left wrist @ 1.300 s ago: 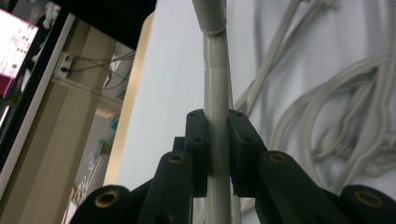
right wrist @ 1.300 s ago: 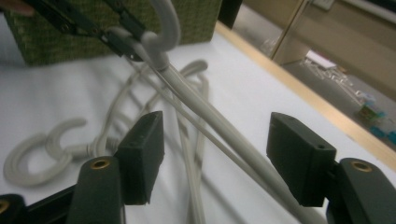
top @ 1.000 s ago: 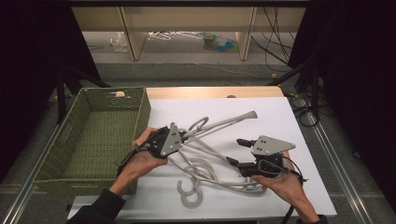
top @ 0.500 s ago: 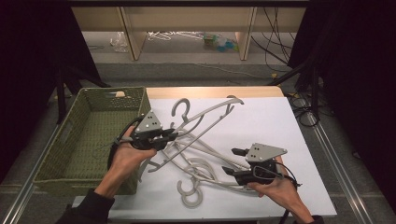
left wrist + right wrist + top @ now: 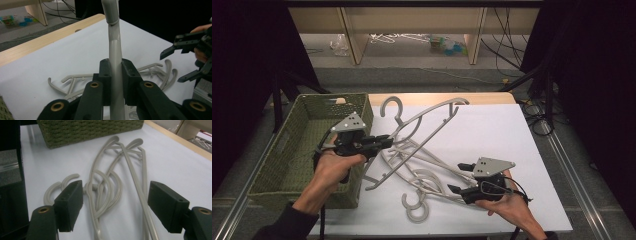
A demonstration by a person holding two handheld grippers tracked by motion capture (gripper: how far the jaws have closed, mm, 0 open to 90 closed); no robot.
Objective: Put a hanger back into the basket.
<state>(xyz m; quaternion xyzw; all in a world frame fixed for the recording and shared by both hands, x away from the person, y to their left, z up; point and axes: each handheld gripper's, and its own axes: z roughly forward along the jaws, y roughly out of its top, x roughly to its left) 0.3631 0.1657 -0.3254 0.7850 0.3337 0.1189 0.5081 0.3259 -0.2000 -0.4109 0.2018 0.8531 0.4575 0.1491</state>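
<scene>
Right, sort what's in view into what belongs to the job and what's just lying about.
In the job:
- lifted hanger, clamped in the left hand-held gripper
- hangers on the table
- green basket
- right hand-held gripper, open

Lying about:
- clutter on the floor beyond
- cables

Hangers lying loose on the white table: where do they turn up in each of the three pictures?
High view: the lying hangers sit mid-table, low of centre.
Left gripper view: they lie flat in the lower middle.
Right gripper view: they run up the centre.
Shared landmark: the green basket, at the left in the high view and along the top in the right gripper view.
</scene>
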